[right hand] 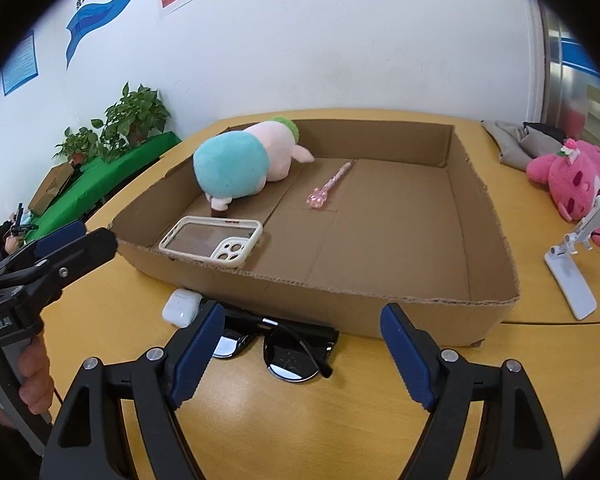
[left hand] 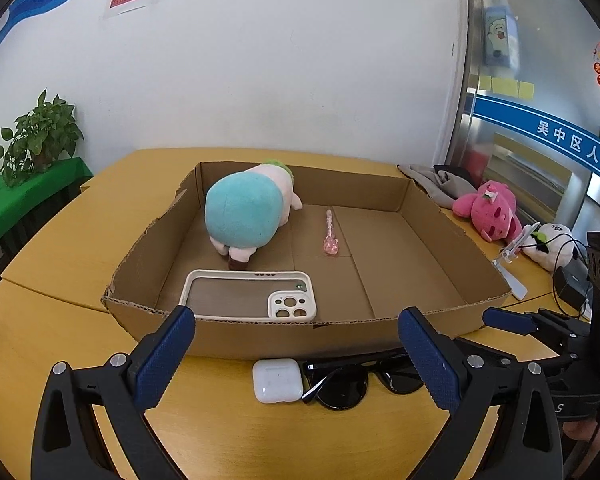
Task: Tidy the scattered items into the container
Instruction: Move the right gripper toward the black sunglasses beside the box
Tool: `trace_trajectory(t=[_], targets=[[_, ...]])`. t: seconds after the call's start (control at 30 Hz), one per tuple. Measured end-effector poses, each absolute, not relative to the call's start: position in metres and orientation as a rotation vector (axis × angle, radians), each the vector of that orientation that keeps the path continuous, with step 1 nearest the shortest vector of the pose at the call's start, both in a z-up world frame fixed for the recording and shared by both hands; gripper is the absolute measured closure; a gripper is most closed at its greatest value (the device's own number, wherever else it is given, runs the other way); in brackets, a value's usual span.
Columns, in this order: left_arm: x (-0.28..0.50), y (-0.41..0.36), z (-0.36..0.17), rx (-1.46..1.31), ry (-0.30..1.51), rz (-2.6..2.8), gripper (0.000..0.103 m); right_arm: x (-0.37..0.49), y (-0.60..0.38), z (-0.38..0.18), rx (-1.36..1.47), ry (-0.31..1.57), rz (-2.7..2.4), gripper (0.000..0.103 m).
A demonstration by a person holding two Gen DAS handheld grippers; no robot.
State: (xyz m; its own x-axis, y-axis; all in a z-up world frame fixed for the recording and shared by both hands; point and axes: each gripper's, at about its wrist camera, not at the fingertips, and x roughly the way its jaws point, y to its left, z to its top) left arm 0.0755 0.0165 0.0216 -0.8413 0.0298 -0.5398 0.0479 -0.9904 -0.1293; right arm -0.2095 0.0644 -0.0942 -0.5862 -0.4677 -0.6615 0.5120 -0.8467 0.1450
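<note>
A shallow cardboard box [left hand: 236,340] [right hand: 340,304] lies on the yellow table. Inside it are a teal and pink plush [left hand: 248,212] [right hand: 240,160], a pink crystal wand [left hand: 331,234] [right hand: 330,188] and a cream phone case [left hand: 252,296] [right hand: 212,246]. In front of the box lie a white earbud case [left hand: 277,380] [right hand: 182,307] and black sunglasses [left hand: 356,380] [right hand: 276,348]. My left gripper [left hand: 296,360] is open above the earbud case and sunglasses. My right gripper [right hand: 304,356] is open above the sunglasses. Both are empty.
A pink plush [left hand: 492,208] [right hand: 572,176], a white plush [left hand: 552,244], a white phone stand [left hand: 514,260] [right hand: 576,264], grey cloth [left hand: 436,184] [right hand: 516,140] and black cables lie right of the box. Potted plants [left hand: 40,136] [right hand: 132,120] stand on a green-covered shelf at left.
</note>
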Motion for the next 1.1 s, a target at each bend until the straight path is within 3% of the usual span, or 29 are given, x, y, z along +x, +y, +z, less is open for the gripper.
trace_trajectory(t=[0.2, 0.6, 0.9, 1.1], targets=[[0.068, 0.017, -0.005, 0.989, 0.23, -2.991, 0.0, -0.211, 0.064, -0.121, 1.061, 0.125, -2.296, 0.023], [0.059, 0.018, -0.042, 1.08, 0.296, -3.06, 0.0, -0.238, 0.062, -0.159, 1.192, 0.026, -2.132, 0.023], [0.06, -0.012, -0.052, 1.029, 0.598, -3.119, 0.0, -0.237, 0.042, -0.167, 1.195, -0.031, -2.028, 0.022], [0.055, -0.021, -0.056, 1.074, 0.666, -3.068, 0.0, -0.183, 0.042, -0.155, 1.151, 0.008, -1.891, 0.022]])
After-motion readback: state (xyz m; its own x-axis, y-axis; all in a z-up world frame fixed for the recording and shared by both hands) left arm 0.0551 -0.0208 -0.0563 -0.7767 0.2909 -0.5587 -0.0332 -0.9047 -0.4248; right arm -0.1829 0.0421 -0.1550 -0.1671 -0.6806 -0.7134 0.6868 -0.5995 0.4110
